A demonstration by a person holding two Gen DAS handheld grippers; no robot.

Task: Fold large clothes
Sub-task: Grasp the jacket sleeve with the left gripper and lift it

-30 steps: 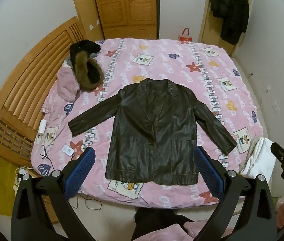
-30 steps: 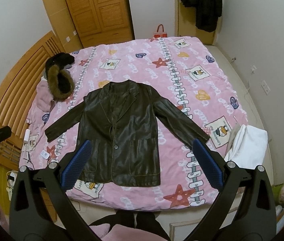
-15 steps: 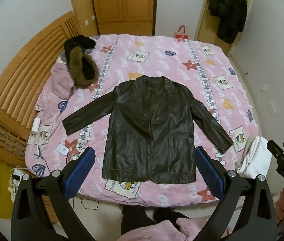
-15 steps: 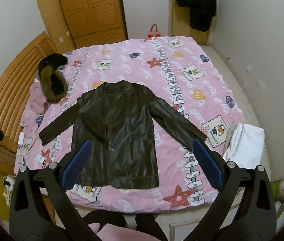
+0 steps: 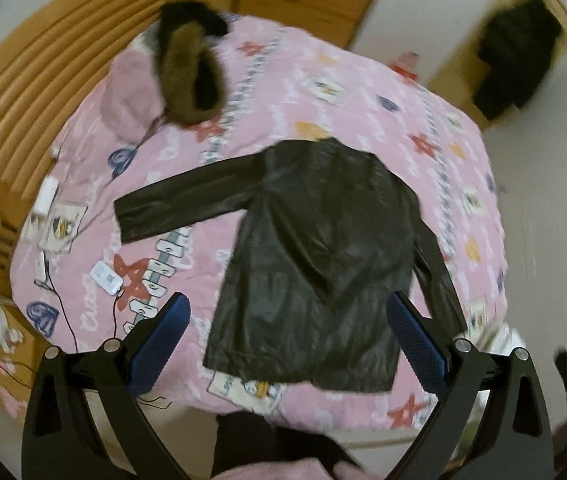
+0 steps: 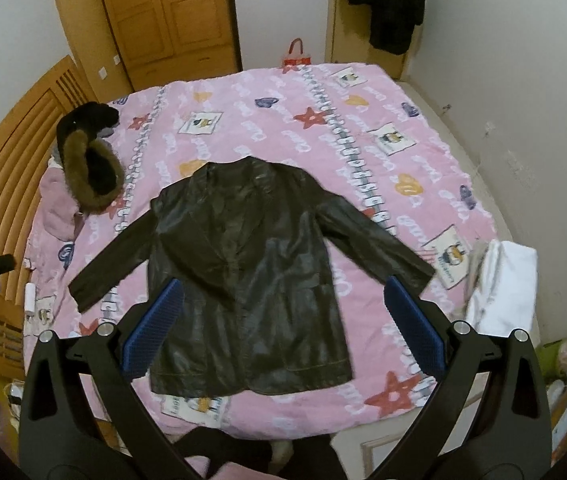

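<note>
Pink bedspread (image 6: 423, 128) carries repeated white cursive lettering, too blurred to read; no other text.

Left wrist view: jacket (image 5: 315, 264) motion-blurred.

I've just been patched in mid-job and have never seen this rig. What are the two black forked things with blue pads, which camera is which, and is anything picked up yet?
There is no robot arm: a person holds a two-finger claw in each hand, and each claw carries a fisheye camera looking along its fingers. The blurred, tilted picture comes from the left claw; the sharper one comes from the right claw. Both claws are open and hold nothing. On the pink patterned quilt a dark leather jacket lies flat, front up, sleeves spread. Near the headboard lie a fur-trimmed dark garment and a pink one. A folded white cloth sits at the bed's right edge. No fold has been started.
</note>
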